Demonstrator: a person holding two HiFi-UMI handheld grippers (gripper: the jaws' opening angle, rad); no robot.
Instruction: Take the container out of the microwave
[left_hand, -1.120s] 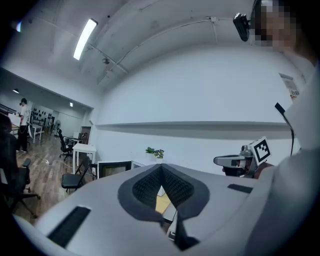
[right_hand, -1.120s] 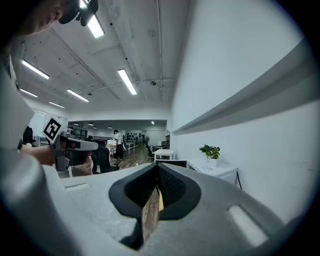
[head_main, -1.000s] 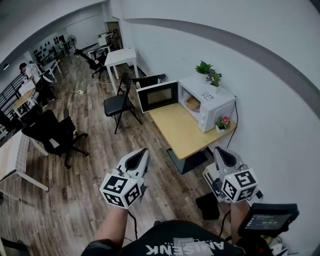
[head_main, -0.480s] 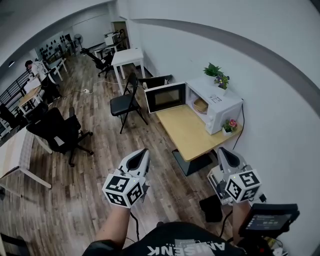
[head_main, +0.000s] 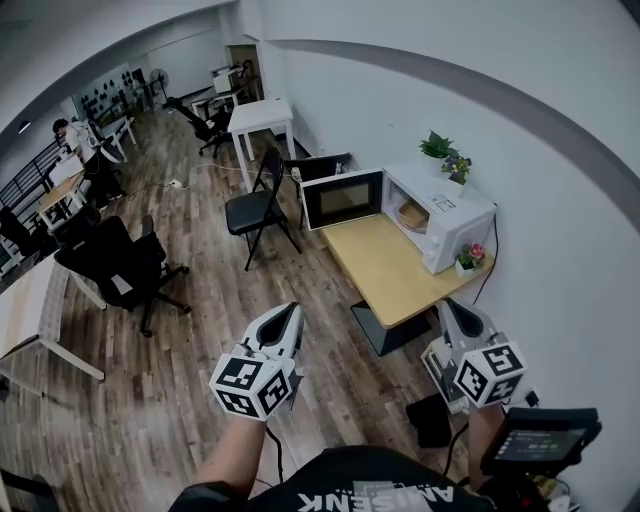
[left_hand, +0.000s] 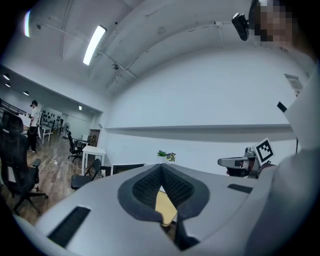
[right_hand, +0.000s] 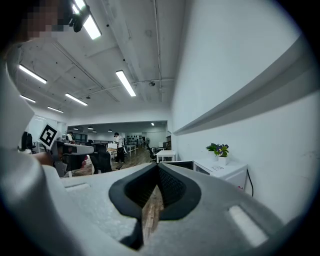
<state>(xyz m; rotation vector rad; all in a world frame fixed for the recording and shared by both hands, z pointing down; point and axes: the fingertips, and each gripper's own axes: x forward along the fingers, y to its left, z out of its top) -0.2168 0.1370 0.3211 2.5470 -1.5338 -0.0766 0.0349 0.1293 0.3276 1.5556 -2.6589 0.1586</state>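
Closest in, both grippers sit low in the head view, held out level in front of you. Your left gripper (head_main: 291, 313) has its jaws pressed together at the tips, and its own view shows nothing between the ribbed pads. Your right gripper (head_main: 450, 306) matches it, jaws closed tip to tip and empty, with only the wood floor (head_main: 150, 390) showing through the slot below the pads. Each one carries its marker cube at the back. A small screen unit (head_main: 541, 441) sits low at your right, just beyond that wrist.

Past the grippers stands the light wooden table (head_main: 385, 268), set against the white wall. The two closed tips are well short of its near edge. At the table's far end sits the white microwave (head_main: 458, 218), and its door (head_main: 343, 199) is swung wide open toward the room. The container (head_main: 412, 214) is inside the cavity, a pale round shape on the turntable, well apart from both grippers. A green potted plant (head_main: 437, 146) and a small flower pot (head_main: 459, 166) stand on top of the microwave. Another pink-flowered pot (head_main: 468, 258) sits on the table just beside it.

Farther left is a black folding chair (head_main: 253, 209), then a black office chair (head_main: 118, 268). A white table (head_main: 262, 115) stands along the wall beyond, and a person (head_main: 78, 140) is at the desks far off.
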